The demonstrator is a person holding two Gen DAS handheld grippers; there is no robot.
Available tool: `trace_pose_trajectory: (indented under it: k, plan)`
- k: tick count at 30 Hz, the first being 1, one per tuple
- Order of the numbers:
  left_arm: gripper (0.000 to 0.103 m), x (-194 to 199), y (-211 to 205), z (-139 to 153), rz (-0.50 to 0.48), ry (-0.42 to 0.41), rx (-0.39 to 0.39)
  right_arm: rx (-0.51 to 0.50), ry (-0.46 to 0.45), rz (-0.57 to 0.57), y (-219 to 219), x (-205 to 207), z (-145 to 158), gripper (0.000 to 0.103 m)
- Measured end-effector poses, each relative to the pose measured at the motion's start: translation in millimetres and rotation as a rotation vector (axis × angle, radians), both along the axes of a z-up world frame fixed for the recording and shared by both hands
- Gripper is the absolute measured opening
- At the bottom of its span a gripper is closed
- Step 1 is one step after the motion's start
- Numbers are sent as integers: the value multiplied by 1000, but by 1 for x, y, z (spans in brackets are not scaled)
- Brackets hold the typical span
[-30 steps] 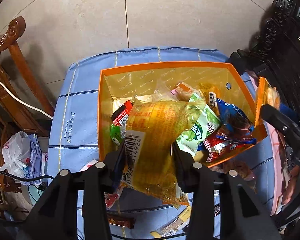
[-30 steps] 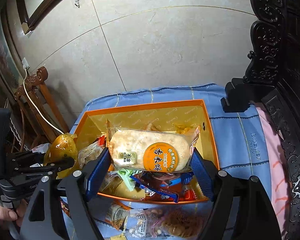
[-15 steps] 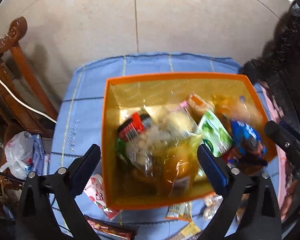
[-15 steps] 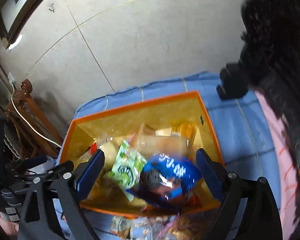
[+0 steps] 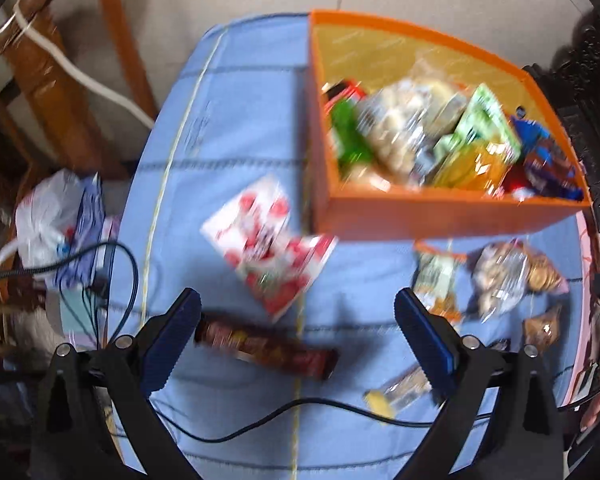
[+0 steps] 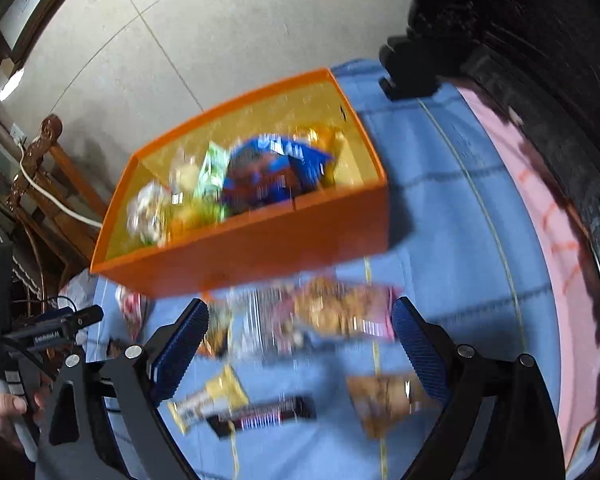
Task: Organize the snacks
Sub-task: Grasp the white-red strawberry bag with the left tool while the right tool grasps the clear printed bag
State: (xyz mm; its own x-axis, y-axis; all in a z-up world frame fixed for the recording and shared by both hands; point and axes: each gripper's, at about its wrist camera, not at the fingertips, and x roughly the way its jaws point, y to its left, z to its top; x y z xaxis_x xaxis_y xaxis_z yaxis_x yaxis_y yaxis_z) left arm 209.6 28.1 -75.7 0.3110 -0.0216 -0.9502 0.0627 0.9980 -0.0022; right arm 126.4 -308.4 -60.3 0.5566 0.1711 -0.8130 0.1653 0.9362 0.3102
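An orange box (image 5: 440, 216) (image 6: 260, 248) full of snack packets stands on the blue cloth. My left gripper (image 5: 298, 328) is open and empty above loose snacks: a red-and-white packet (image 5: 268, 240) lies beyond its fingers and a dark brown bar (image 5: 268, 350) lies between them on the cloth. My right gripper (image 6: 300, 336) is open and empty over a pink-edged biscuit packet (image 6: 340, 312). A yellow-ended bar (image 6: 212, 398), a dark bar (image 6: 268, 416) and a brown cookie packet (image 6: 384, 400) lie nearer. Both views are blurred.
A wooden chair (image 5: 52, 76) with a white cable stands left of the table. A plastic bag (image 5: 56, 216) lies below it. Dark carved furniture (image 6: 540, 60) runs along the right. A black cable (image 5: 300, 412) crosses the cloth. A hand (image 6: 4, 412) holds the left gripper's handle.
Both grippers opened and dropped their packets into the orange box. Both then swung back and down toward the loose snacks on the cloth in front of the box.
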Motion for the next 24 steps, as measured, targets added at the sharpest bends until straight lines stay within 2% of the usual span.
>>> trace_pose_trajectory:
  k: [9, 16, 22, 24]
  plan:
    - [95, -39, 21, -25, -1, 61, 41, 17, 93, 106, 50, -47, -31, 94]
    - [95, -49, 25, -34, -16, 81, 67, -31, 100, 221, 89, -59, -33, 94]
    - [95, -39, 29, -32, -13, 70, 85, -44, 67, 184, 84, -56, -28, 94]
    - [95, -32, 31, -34, -5, 78, 84, -33, 87, 166, 77, -51, -32, 94]
